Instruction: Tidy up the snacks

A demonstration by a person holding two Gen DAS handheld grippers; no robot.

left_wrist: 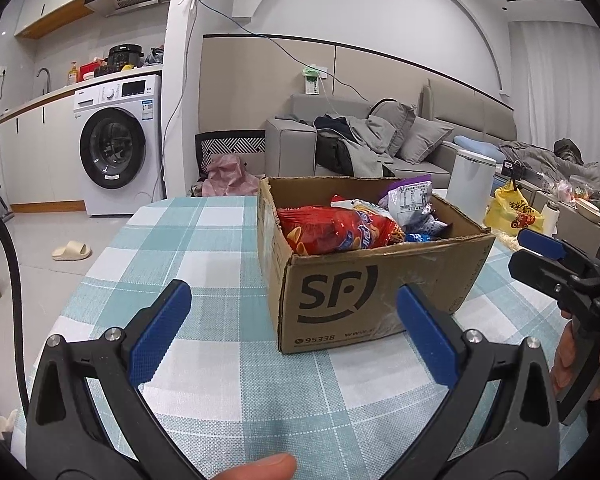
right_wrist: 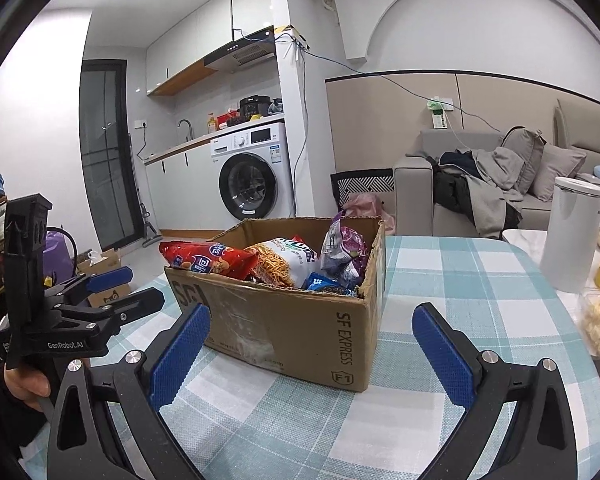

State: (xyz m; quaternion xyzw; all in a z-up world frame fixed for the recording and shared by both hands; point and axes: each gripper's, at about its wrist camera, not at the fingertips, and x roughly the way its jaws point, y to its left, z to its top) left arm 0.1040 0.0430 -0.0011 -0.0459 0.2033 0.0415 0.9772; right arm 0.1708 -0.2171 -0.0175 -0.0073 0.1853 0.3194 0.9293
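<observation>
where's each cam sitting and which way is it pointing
Left wrist: on the left gripper, facing the cardboard box from its SF-logo side; a thumb and the right gripper show.
Right wrist: on the right gripper, facing the box's corner; the left gripper shows.
Shared: box, checked tablecloth, washing machine.

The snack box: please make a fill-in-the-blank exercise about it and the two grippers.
1. The cardboard box stands on a tablecloth with a ____ pattern.
2. The bag lying at the box's left end in the left wrist view is mainly ____.
3. Both the left gripper and the right gripper are ____ and hold nothing.
4. The purple bag stands ____ the box.

Missing words: checked; red; open; inside
</observation>
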